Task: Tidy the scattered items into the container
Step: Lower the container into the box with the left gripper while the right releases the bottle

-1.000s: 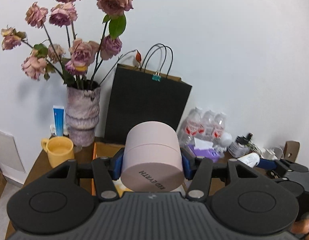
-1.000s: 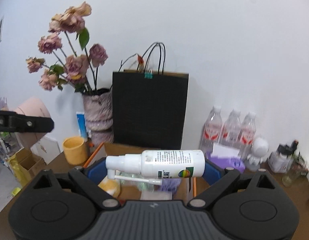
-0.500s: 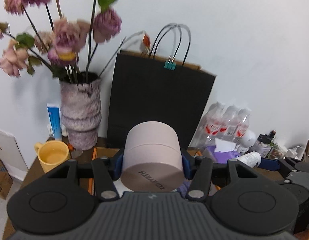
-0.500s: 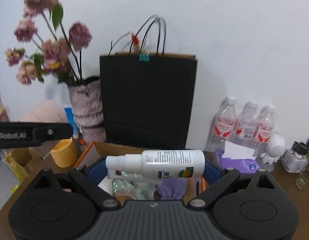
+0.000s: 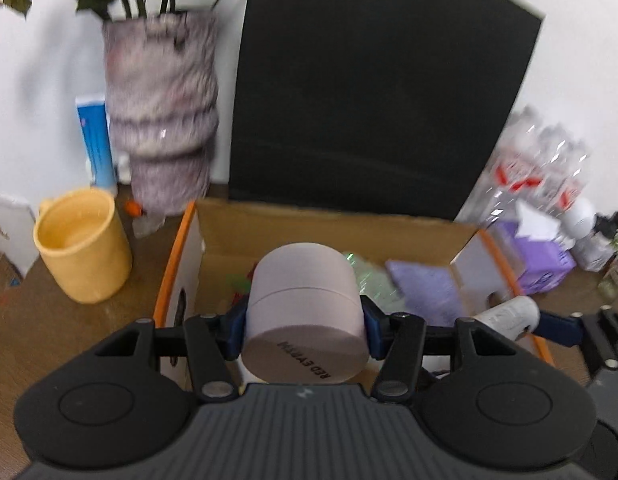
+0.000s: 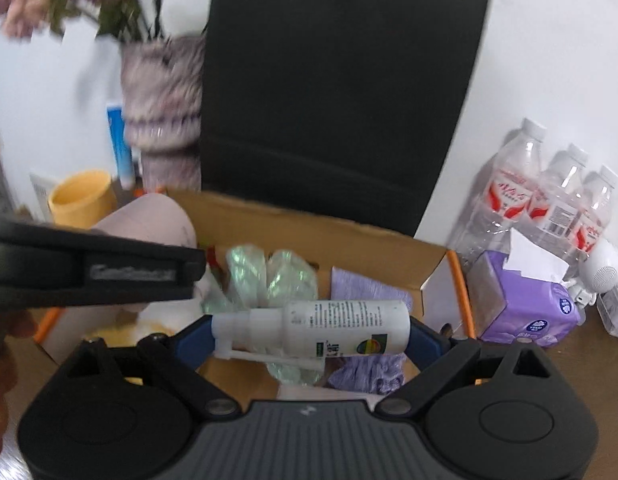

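Observation:
My left gripper (image 5: 305,320) is shut on a pink round box (image 5: 305,304), held on its side over the left part of an open cardboard box (image 5: 309,224) with orange edges. My right gripper (image 6: 309,332) is shut on a white spray bottle (image 6: 333,326), held crosswise over the same cardboard box (image 6: 309,220). Inside the box lie clear green-tinted wrappers (image 6: 277,276) and a purple cloth (image 6: 369,292). The pink round box (image 6: 149,216) and the left gripper's arm (image 6: 89,272) show at the left of the right wrist view. The spray bottle's end (image 5: 509,314) shows in the left wrist view.
A yellow mug (image 5: 83,248), a mottled vase (image 5: 161,120) with flowers and a blue tube (image 5: 97,140) stand left of the box. A black paper bag (image 5: 381,92) stands behind it. Water bottles (image 6: 549,200) and a purple tissue pack (image 6: 525,300) are at the right.
Both grippers have moved forward and down with their loads, from in front of the cardboard box to over its opening. The flowers have slid out of the top of both views.

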